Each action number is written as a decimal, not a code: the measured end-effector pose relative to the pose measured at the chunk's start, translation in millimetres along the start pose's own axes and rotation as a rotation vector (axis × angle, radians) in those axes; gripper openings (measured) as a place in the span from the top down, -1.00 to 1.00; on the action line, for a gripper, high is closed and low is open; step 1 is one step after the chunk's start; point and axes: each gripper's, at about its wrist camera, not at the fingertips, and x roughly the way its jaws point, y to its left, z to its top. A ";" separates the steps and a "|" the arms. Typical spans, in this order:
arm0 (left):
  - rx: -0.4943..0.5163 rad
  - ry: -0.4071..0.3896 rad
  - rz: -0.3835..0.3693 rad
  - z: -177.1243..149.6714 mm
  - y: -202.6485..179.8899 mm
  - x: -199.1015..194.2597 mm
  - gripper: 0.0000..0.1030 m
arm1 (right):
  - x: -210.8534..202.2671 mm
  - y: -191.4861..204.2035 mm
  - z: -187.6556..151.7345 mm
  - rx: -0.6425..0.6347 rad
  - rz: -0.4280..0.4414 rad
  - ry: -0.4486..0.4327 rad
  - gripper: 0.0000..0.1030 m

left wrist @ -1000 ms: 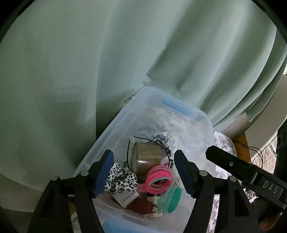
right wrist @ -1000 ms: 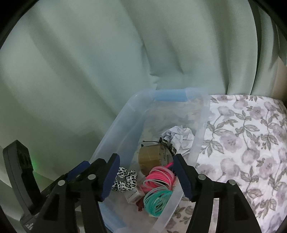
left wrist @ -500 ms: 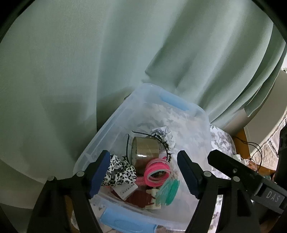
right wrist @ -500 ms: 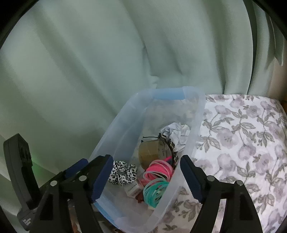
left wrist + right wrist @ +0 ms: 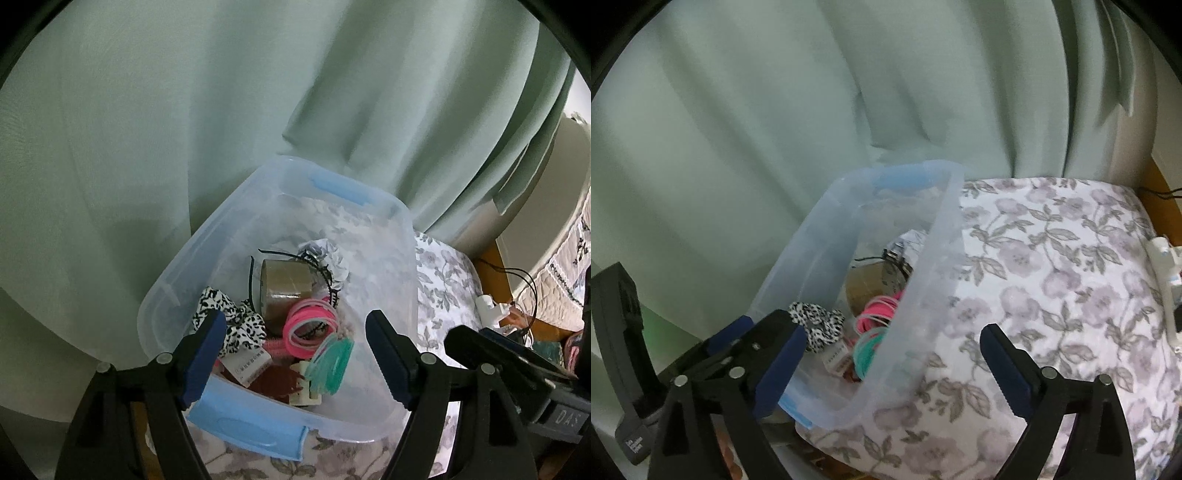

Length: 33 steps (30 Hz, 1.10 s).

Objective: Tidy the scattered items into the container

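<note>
While both grippers' fingers are spread and empty, the box (image 5: 402,236) is seen ahead, nearer the left gripper (image 5: 295,354).

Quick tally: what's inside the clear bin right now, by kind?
Pink bangle stack: 1
Teal bangle stack: 1
Brown tape roll: 1
Black-and-white spotted scrunchie: 1
Black toothed headband: 1
Crumpled white paper: 1
Labelled white card: 1
Total: 7 distinct; others hidden underneath.
</note>
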 end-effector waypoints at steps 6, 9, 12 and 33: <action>0.043 -0.007 0.010 -6.9 -13.0 -6.9 -0.53 | -11.6 -6.8 -11.2 -0.003 -0.048 0.008 -1.00; 0.064 -0.008 0.010 -11.5 -19.4 -10.7 -0.53 | -14.7 -11.0 -16.9 0.007 -0.068 0.015 -1.00; 0.090 -0.008 0.016 -16.6 -26.3 -14.6 -0.54 | -19.1 -13.8 -22.2 0.009 -0.091 0.018 -1.00; 0.177 -0.004 0.016 -50.9 -67.0 -34.1 -0.55 | -66.0 -36.8 -59.3 0.020 -0.190 -0.031 -1.00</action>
